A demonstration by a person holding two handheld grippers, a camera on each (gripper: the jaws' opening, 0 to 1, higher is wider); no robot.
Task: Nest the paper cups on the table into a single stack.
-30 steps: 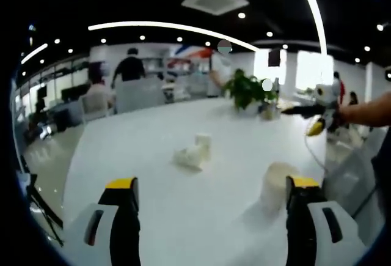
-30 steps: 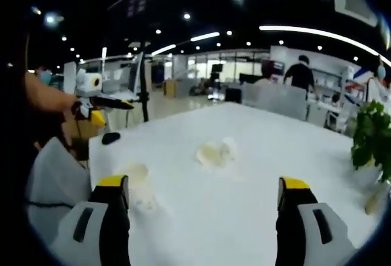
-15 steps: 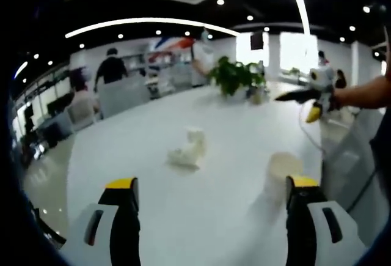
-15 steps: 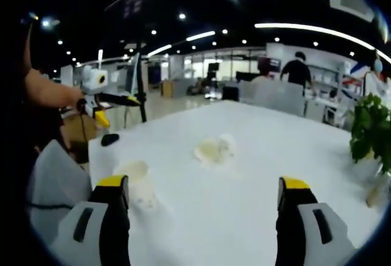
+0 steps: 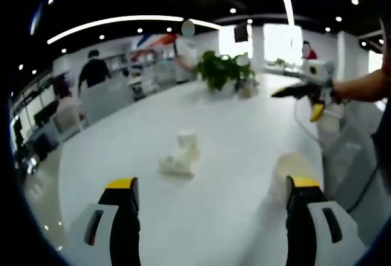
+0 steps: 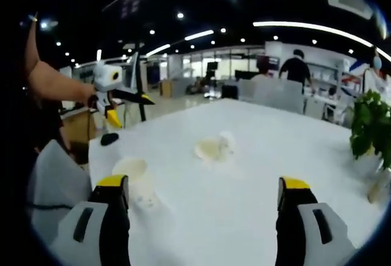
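Here both tools, left tool (image 5: 208, 202) and right tool (image 6: 203, 202), hover agape above the table (image 5: 232, 131); paper cups (image 5: 179, 156) untouched.

Left gripper (image 5: 211, 217): two black jaws, yellow caps at the tips, pale grey housings at the base, each with a dark oval slot. Right gripper (image 6: 204, 217): same build. Seen from the other side, the right gripper shows a white body, black jaws, yellow trigger, pale cable trailing down.

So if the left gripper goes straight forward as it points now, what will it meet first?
Probably the small cluster of paper cups lying ahead between its open jaws on the white table; the upright cup sits off by the right jaw. Depth is uncertain.
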